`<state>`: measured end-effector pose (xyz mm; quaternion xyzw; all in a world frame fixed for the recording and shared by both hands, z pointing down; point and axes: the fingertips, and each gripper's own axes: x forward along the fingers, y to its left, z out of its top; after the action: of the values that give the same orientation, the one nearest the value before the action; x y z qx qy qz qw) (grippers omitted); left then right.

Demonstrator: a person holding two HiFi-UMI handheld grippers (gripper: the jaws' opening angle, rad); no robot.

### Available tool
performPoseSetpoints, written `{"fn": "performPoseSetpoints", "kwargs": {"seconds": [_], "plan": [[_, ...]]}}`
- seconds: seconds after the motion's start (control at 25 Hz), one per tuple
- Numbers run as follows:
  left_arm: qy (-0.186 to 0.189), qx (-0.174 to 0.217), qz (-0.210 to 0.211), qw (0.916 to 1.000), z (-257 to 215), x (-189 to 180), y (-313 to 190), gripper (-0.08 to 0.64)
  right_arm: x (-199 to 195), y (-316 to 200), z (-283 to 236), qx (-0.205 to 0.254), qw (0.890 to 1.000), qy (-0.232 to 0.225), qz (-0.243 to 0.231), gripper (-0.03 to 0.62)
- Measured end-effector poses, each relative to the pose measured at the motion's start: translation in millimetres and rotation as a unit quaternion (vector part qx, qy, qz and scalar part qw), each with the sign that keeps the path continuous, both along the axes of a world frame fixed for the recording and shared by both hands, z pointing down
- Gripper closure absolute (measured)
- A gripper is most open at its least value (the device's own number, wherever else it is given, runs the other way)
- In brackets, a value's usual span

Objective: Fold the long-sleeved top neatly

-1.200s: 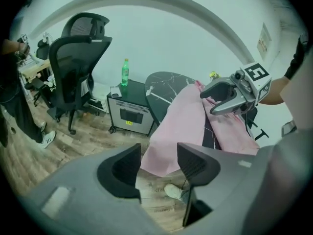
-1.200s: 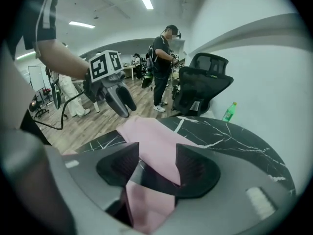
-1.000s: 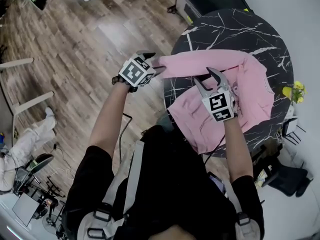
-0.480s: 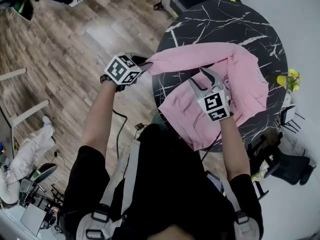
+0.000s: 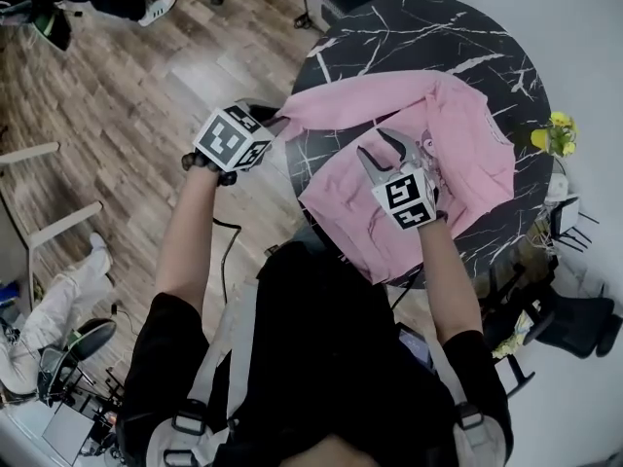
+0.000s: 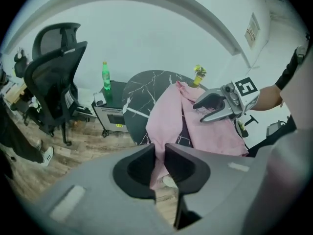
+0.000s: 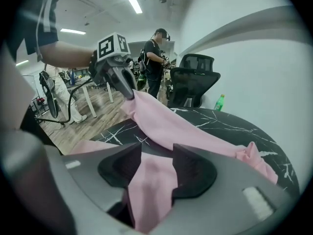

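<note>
Between the jaws of the left gripper [image 5: 275, 118], which had just been closing, the sleeve [image 5: 341, 110] of the pink top [image 5: 472, 159] was pinched tight beyond the table [image 5: 409, 37] edge. Beside it, the right gripper [image 5: 382, 148] stood released over the top's body, jaws just closing, cloth between them unpressed.

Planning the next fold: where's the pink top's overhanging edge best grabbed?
Pinch the pink top at its overhanging edge, past the marble table's near rim, coming from the person's side. There the cloth hangs free, so a jaw can probably slip beneath it.
</note>
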<state>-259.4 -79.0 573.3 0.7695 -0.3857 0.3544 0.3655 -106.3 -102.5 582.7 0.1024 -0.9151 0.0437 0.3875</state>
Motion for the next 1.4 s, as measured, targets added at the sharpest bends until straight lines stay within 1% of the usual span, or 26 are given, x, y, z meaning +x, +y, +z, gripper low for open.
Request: {"fn": "performPoseSetpoints", "kwargs": {"seconds": [0.16, 0.32, 0.52, 0.72, 0.84, 0.96, 1.04, 1.16, 1.28, 1.4], "plan": [[-0.021, 0.022, 0.023, 0.9993, -36, 36, -17, 0.497, 30, 1, -12, 0.007, 1.0, -0.014, 0.017, 0.39], [-0.042, 0.038, 0.053, 0.997, -62, 93, -33, 0.497, 76, 1, -21, 0.007, 0.999, -0.025, 0.038, 0.391], [-0.059, 0.056, 0.08, 0.9934, -87, 180, -57, 0.497, 147, -5, -35, 0.006, 0.997, -0.042, 0.059, 0.393], [-0.065, 0.074, 0.112, 0.9888, -102, 284, -83, 0.497, 229, -14, -35, -0.003, 0.996, -0.041, 0.084, 0.393], [-0.068, 0.078, 0.136, 0.9853, -95, 343, -96, 0.497, 269, -22, -35, -0.008, 0.993, -0.046, 0.106, 0.393], [-0.074, 0.056, 0.161, 0.9826, -73, 393, -94, 0.499, 301, -22, -34, -0.01, 0.992, -0.045, 0.119, 0.394], [-0.089, 0.043, 0.176, 0.9795, -55, 418, -93, 0.497, 321, -22, -33, -0.008, 0.992, -0.04, 0.123, 0.393], [-0.112, 0.029, 0.176, 0.9775, -29, 441, -94, 0.497, 354, -24, -31, -0.008, 0.99, -0.032, 0.138, 0.393], [-0.128, 0.018, 0.159, 0.9789, -9, 453, -98, 0.497, 382, -27, -30, -0.01, 0.988, -0.027, 0.152, 0.393], [-0.135, 0.016, 0.142, 0.9805, -1, 465, -107, 0.495, 403, -30, -28, -0.011, 0.987, -0.024, 0.16, 0.394]]}}
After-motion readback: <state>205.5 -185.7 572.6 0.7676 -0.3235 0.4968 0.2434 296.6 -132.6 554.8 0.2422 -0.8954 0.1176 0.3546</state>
